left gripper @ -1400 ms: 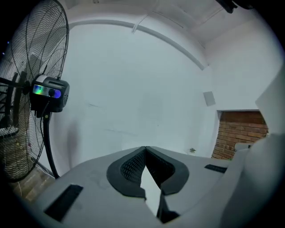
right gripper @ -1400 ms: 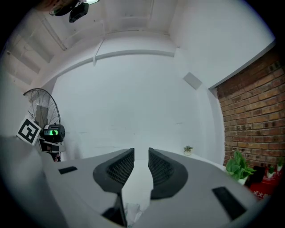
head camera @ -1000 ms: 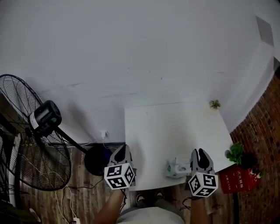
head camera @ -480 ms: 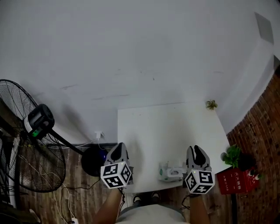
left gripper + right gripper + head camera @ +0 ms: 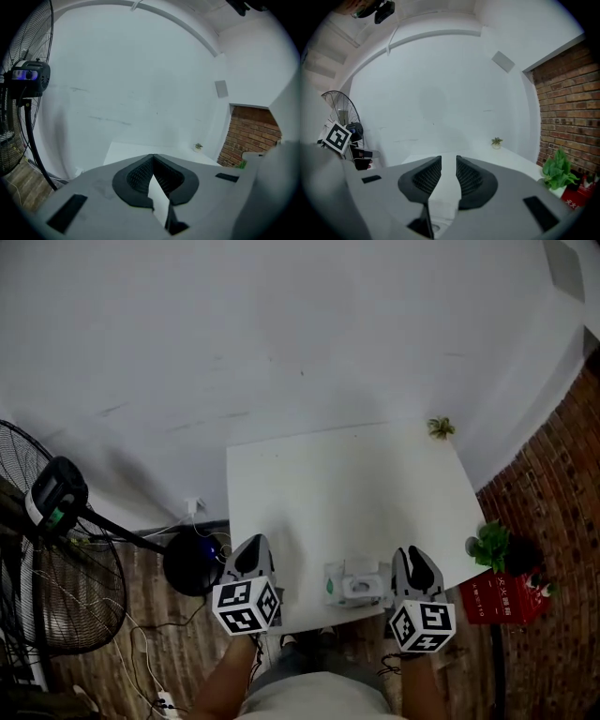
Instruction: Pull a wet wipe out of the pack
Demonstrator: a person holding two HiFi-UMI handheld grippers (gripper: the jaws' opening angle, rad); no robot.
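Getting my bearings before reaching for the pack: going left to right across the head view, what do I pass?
Fan → left gripper → wet wipe pack → right gripper → green plant.

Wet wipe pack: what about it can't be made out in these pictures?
- Head view: the pack is too small and dim to tell whether its lid is open or a wipe sticks out.
- Right gripper view: the right gripper hides all but a possible sliver of it between the open fingers.
- Left gripper view: pack not shown; the left gripper, fingers shut, blocks the near part of the table.
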